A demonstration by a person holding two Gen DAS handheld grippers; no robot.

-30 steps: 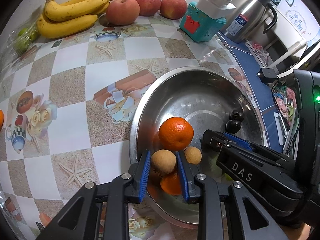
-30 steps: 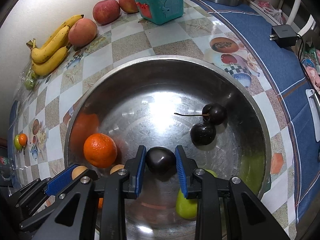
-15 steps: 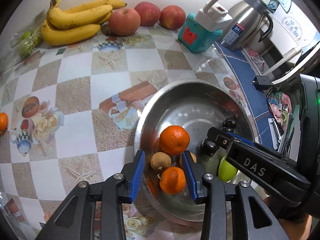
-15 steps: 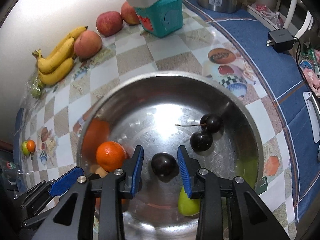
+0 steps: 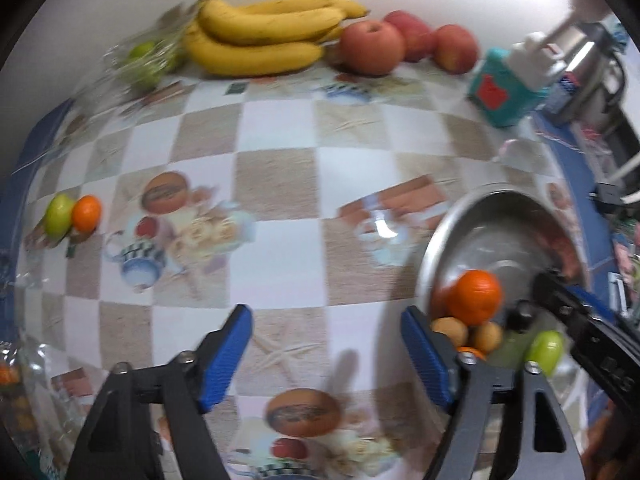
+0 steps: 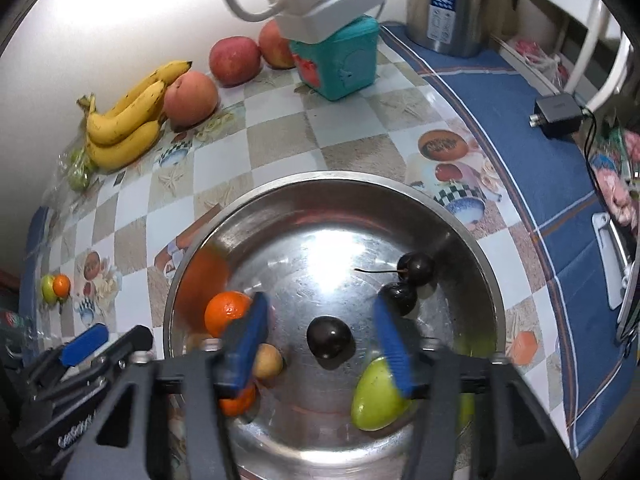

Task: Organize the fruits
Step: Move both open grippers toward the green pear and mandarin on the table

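Left claw (image 5: 326, 354) is now standing wide open and empty, swinging left off the bowl (image 5: 432, 248) toward bare tabletop (image 5: 280, 168); a second ago it was pinching the small brown fruit (image 5: 450, 330) over the bowl. That fruit is now sitting in the bowl at lower right of the left view, touching its twin (image 5: 486, 336) and just under the orange (image 5: 474, 292). So that drop is done.

Still waiting outside the bowl: green fruit (image 5: 59, 214) and small orange (image 5: 86, 213) touching each other at mid-left, bananas (image 5: 260, 36) and apples (image 5: 372, 46) along the top edge (frame is motion-blurred, bagged greens at upper left are hard to read).

Right claw (image 6: 322, 344) is also opening wide, empty, hanging above the bowl interior. The dark plum (image 6: 329, 337) it was gripping a second ago is now lying free on the bowl floor at centre frame, apart from the two dark cherries (image 6: 408, 280) to its upper right. Green mango (image 6: 378, 394) is sitting at lower right, partly behind the right finger.

My read: both releases complete, left is heading for the mid-left pair next.
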